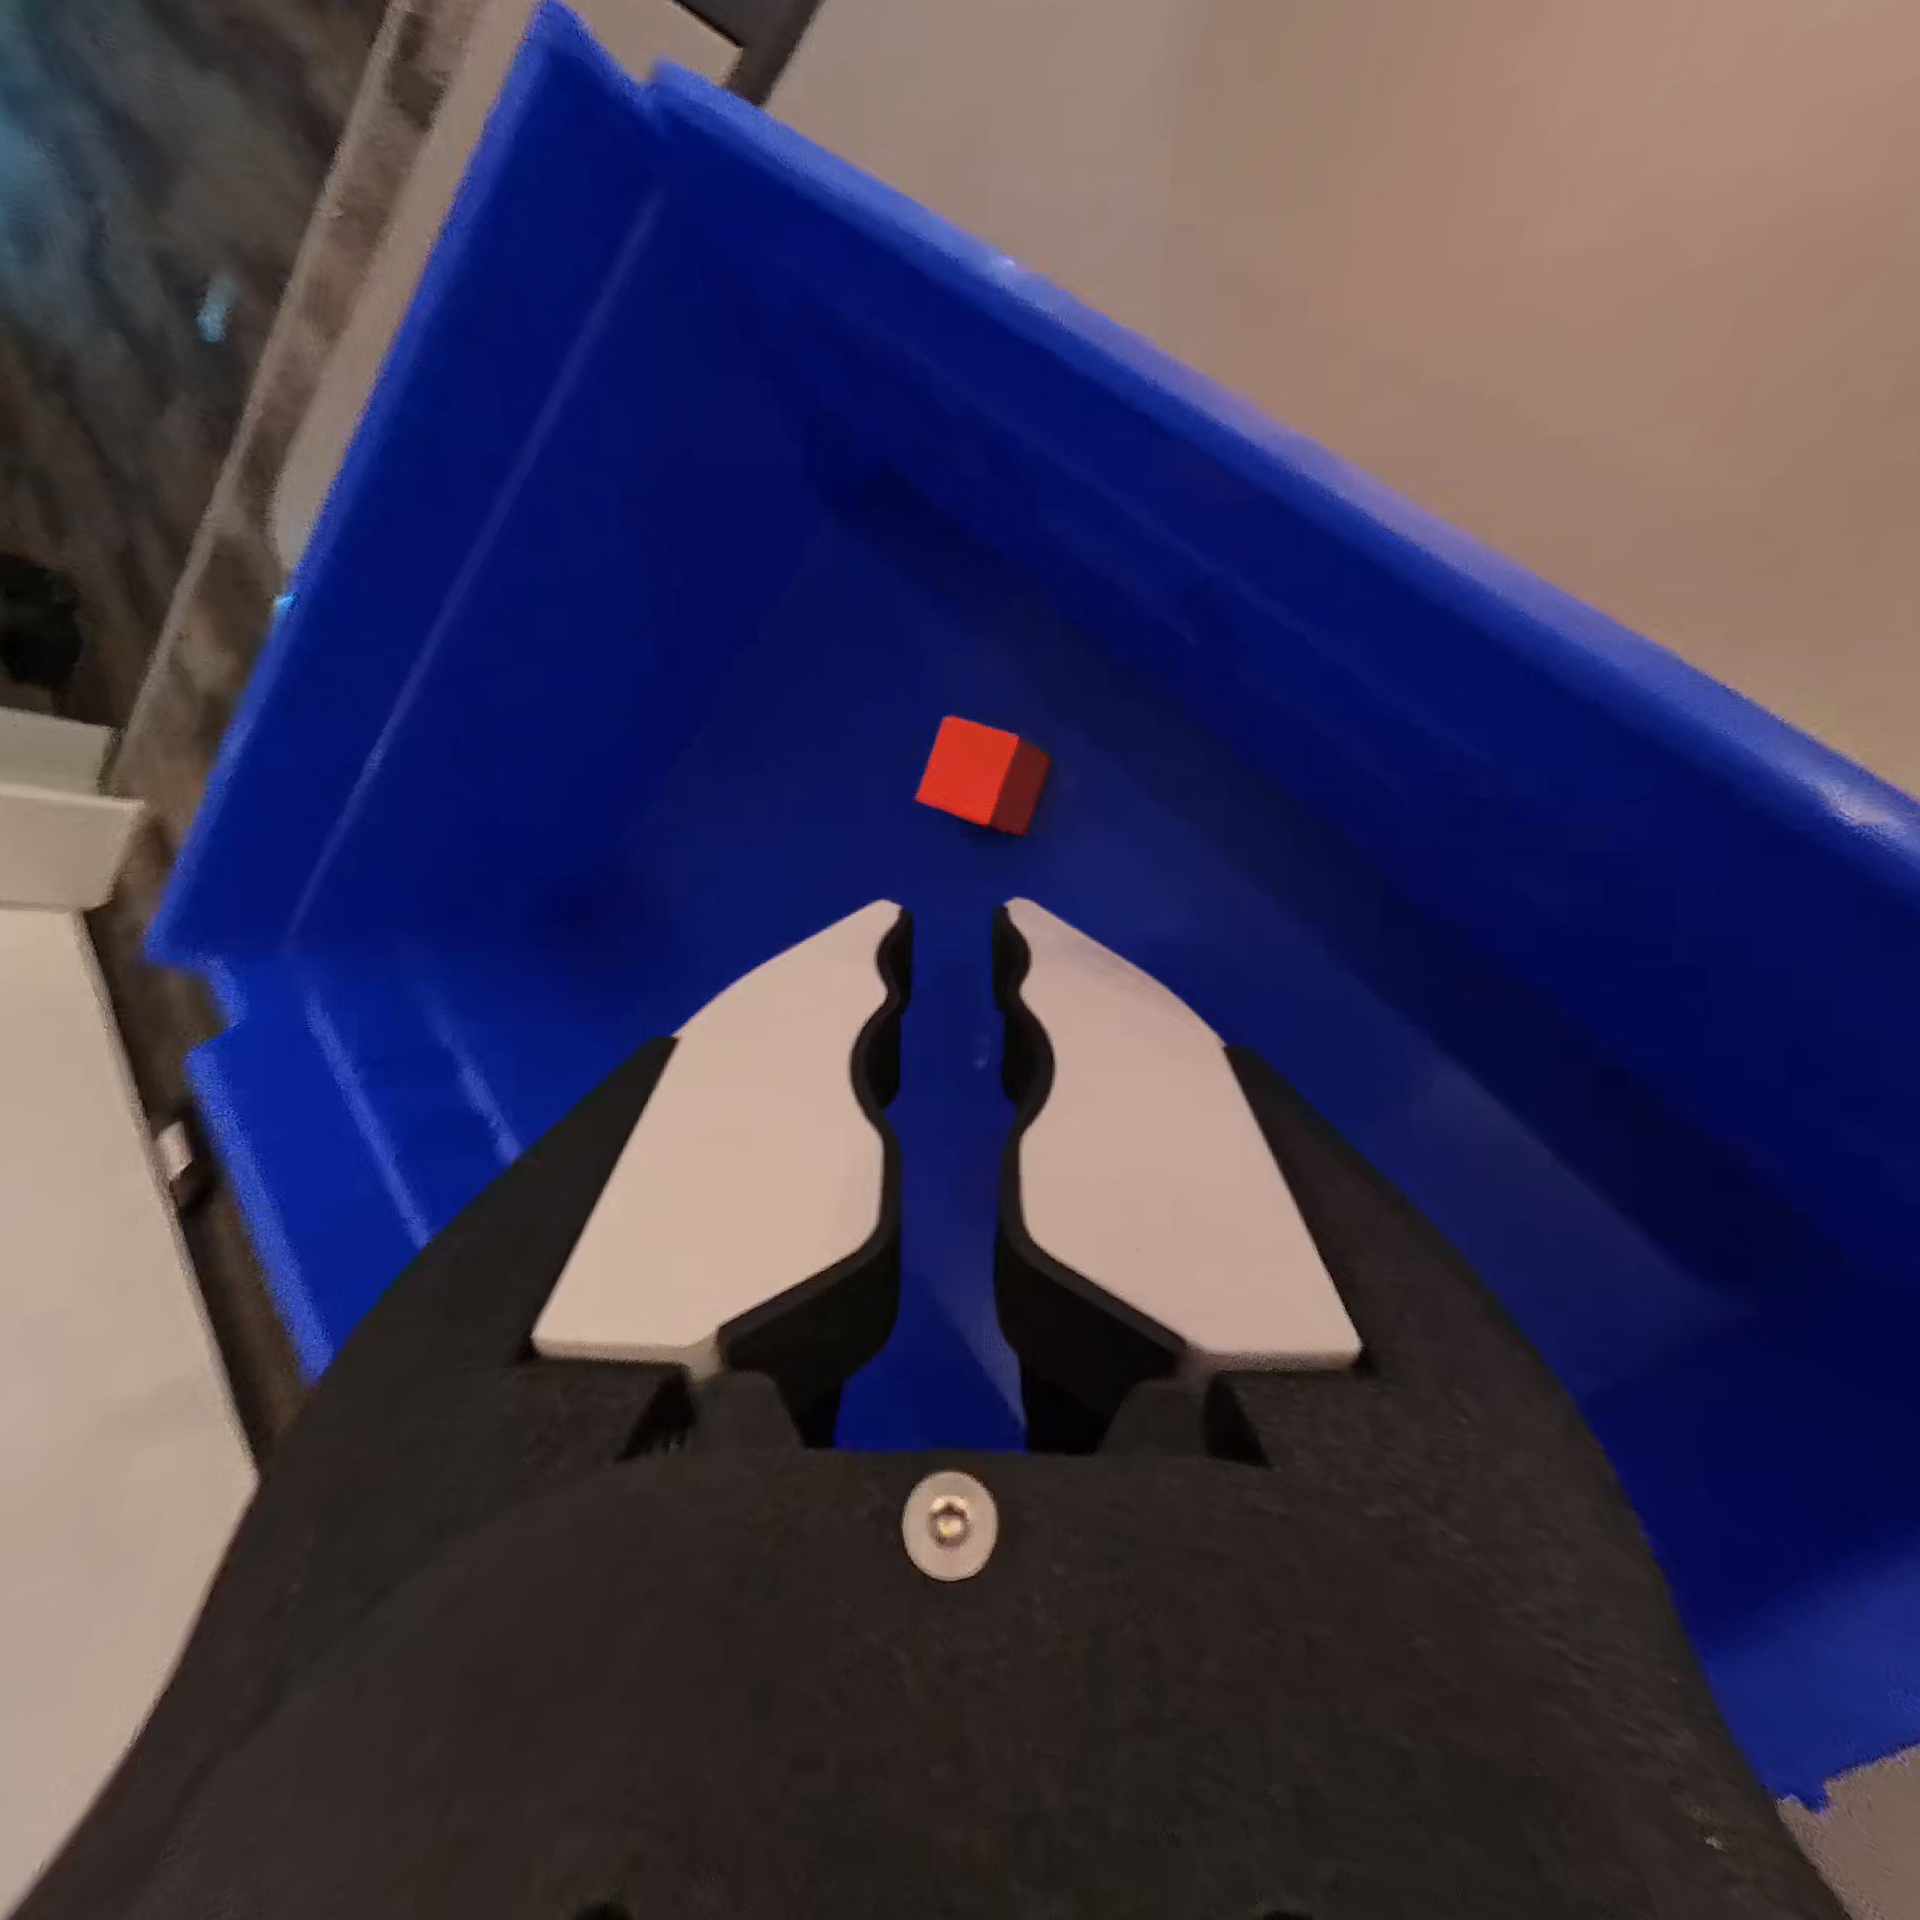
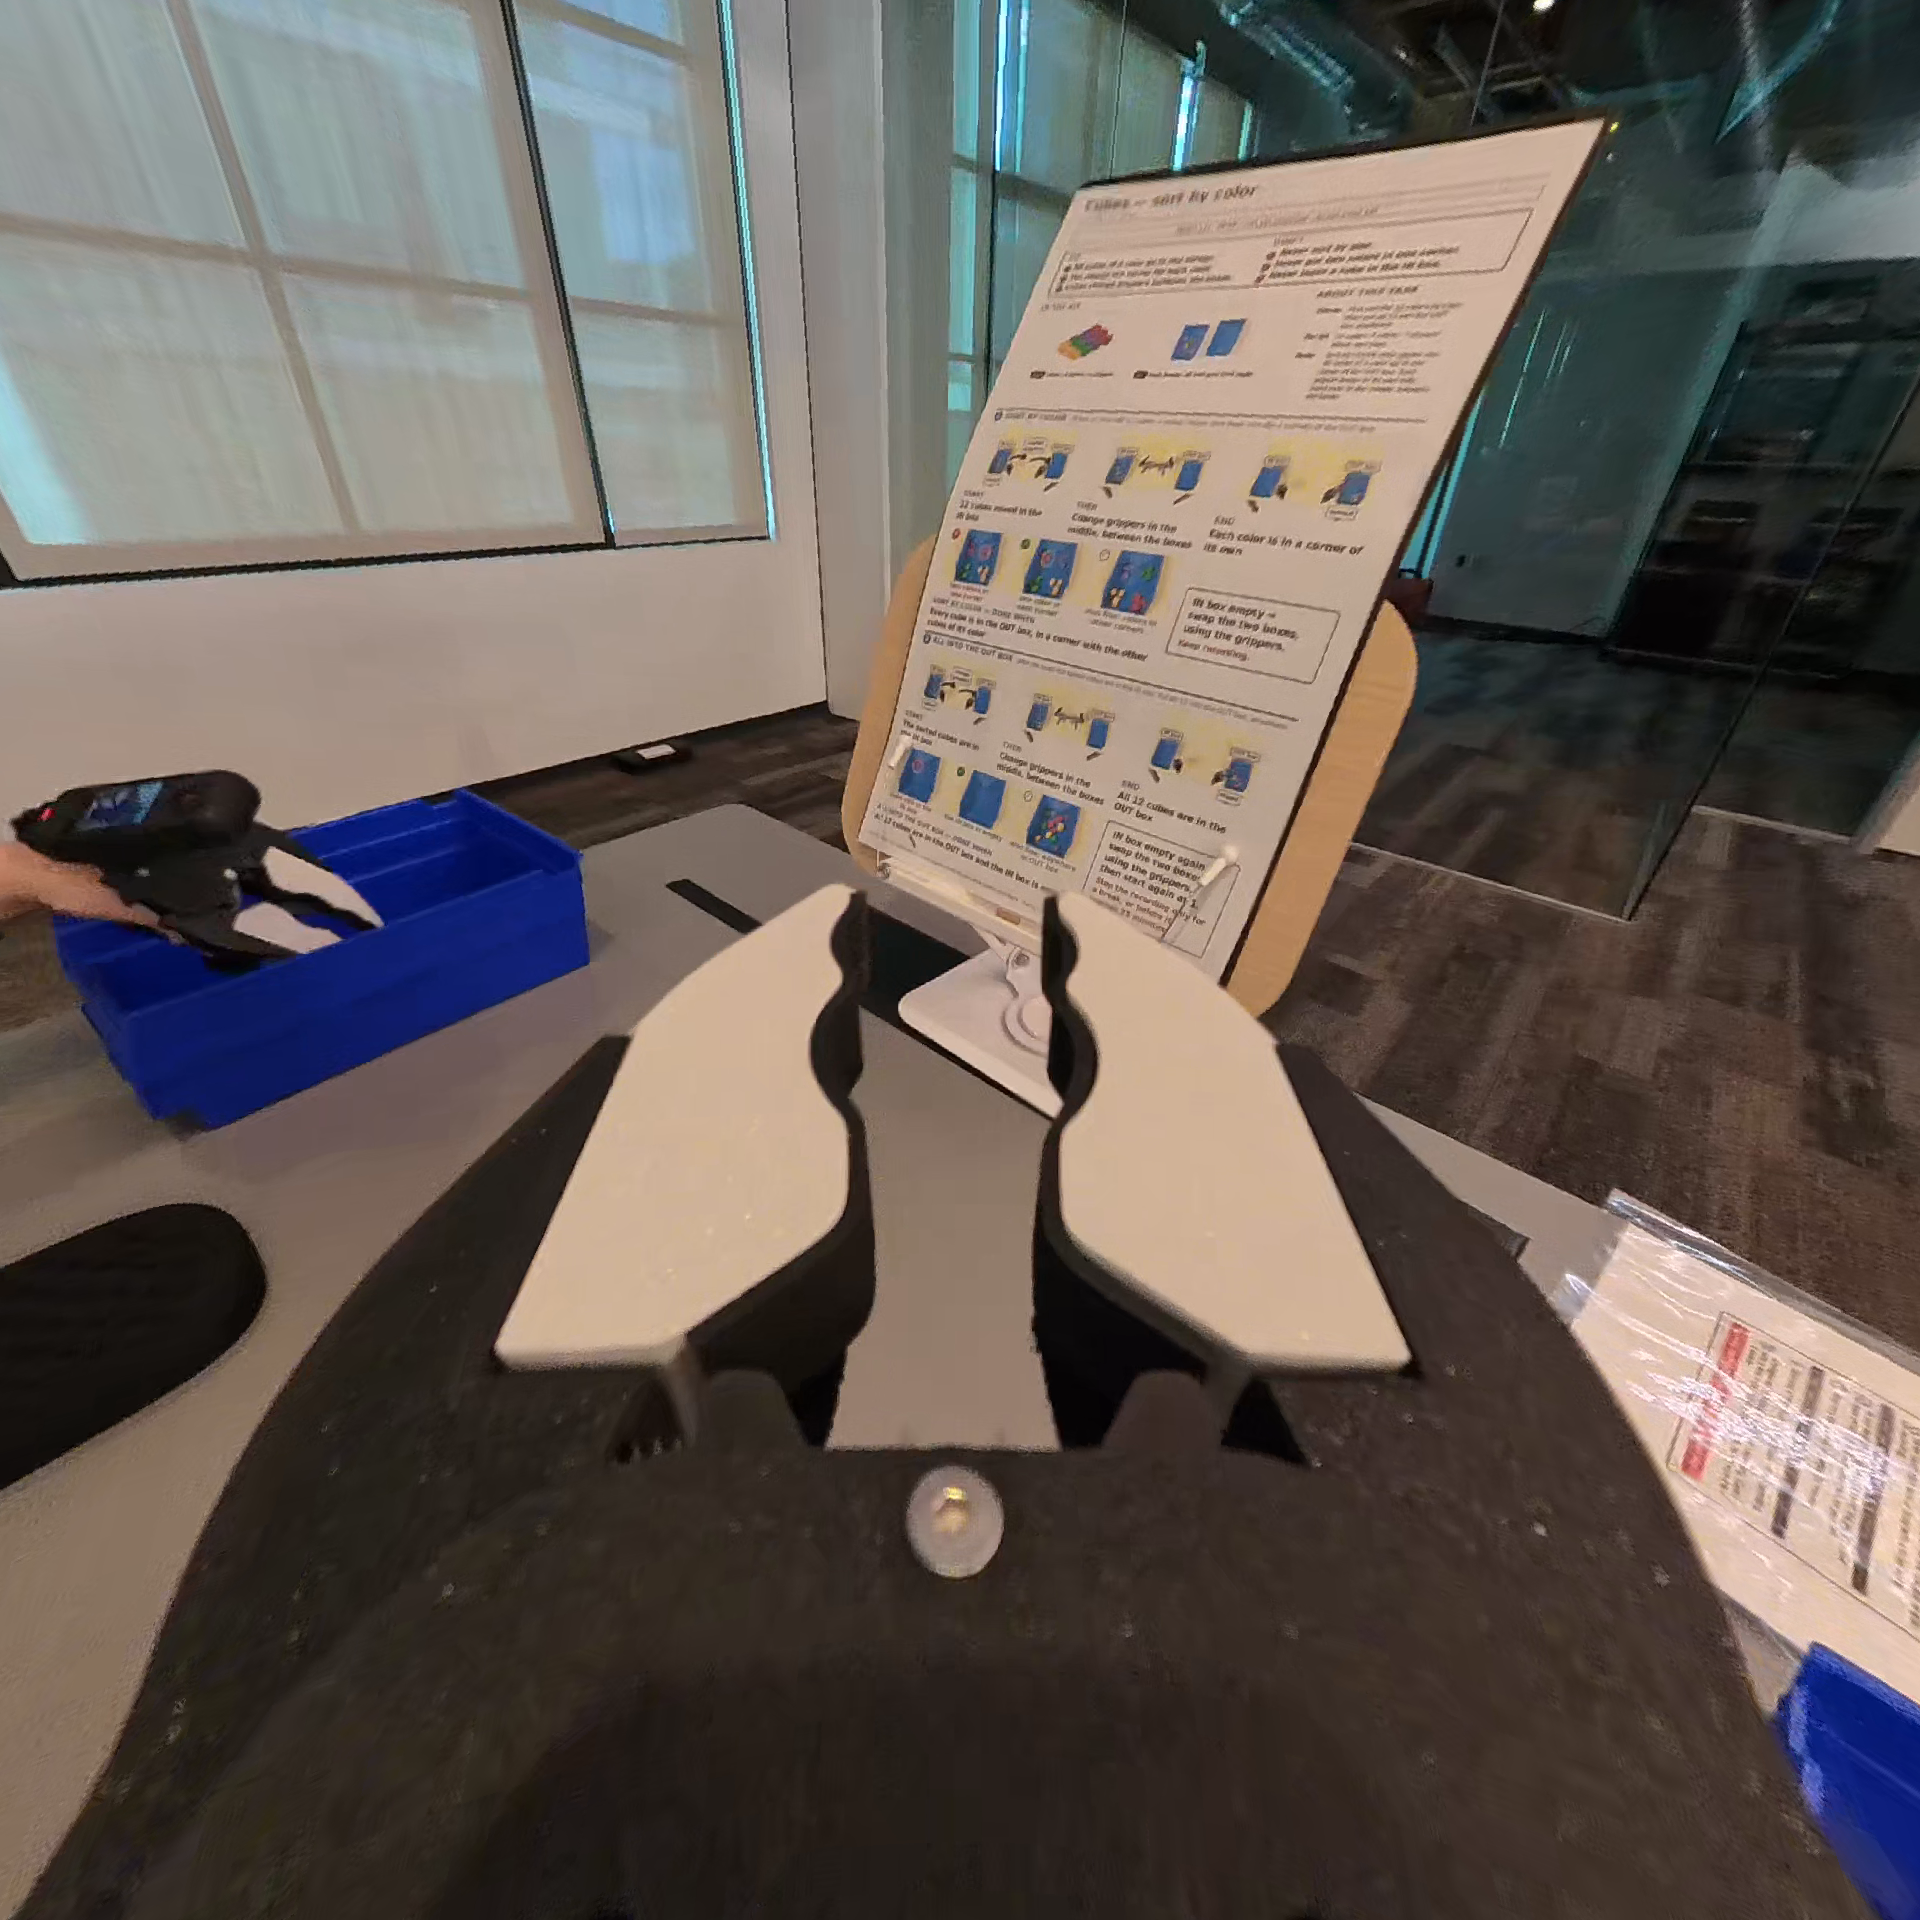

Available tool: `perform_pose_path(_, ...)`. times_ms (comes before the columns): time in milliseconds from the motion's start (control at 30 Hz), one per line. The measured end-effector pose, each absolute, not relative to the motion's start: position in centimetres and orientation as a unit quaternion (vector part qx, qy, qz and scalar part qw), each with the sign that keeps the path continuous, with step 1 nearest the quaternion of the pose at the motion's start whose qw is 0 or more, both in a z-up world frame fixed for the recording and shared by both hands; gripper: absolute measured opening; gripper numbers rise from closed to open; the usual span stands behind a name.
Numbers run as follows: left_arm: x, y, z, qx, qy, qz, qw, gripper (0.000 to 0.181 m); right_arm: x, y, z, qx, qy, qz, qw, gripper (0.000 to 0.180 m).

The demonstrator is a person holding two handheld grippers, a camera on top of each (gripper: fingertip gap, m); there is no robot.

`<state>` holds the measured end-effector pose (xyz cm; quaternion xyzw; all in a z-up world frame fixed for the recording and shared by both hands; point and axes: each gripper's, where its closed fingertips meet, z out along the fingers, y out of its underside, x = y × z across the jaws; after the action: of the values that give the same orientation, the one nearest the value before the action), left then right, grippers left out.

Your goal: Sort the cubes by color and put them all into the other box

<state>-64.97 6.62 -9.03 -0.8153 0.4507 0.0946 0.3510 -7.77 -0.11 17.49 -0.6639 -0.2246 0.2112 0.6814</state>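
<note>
This looks like an office set up for data collection. The right wrist view shows a large gridded window [image 2: 343, 281], glass partition walls [image 2: 1714, 468], grey-brown carpet tile flooring [image 2: 1558, 987] and exposed ductwork [image 2: 1320, 62] overhead. On the grey surface [image 2: 436, 1164] a printed instruction sheet [image 2: 1226, 520] stands propped on a stand, with a blue box [image 2: 343, 997] and a bagged paper [image 2: 1766, 1434] nearby.
</note>
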Motion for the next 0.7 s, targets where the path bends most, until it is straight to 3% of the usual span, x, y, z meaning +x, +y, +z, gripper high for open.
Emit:
perform_pose_path(67,-64.6,7.5,-9.7,-0.81,0.472,0.075,0.339,0.028,-8.0,0.3,16.6,-0.679,-0.23,0.187,0.672,0.036)
perform_pose_path(300,-63.5,9.2,-12.7,-0.818,0.505,0.011,0.276,0.04,-8.4,1.6,13.2,-0.728,-0.262,0.114,0.623,0.04)
perform_pose_path(433,-63.2,10.3,-13.3,-0.823,0.499,0.002,0.271,0.038,-8.5,2.1,12.1,-0.738,-0.271,0.108,0.608,0.04)
perform_pose_path(500,-63.0,10.2,-13.5,-0.827,0.496,-0.01,0.265,0.026,-8.4,2.3,11.6,-0.746,-0.273,0.105,0.598,0.04)
perform_pose_path(600,-63.6,10.3,-13.4,-0.833,0.49,0.003,0.257,0.022,-8.2,2.5,10.9,-0.754,-0.28,0.097,0.586,0.04)
perform_pose_path(700,-63.8,11.1,-10.2,-0.82,0.467,0.042,0.328,0.022,-8.7,2.4,10.8,-0.752,-0.291,0.104,0.583,0.039)
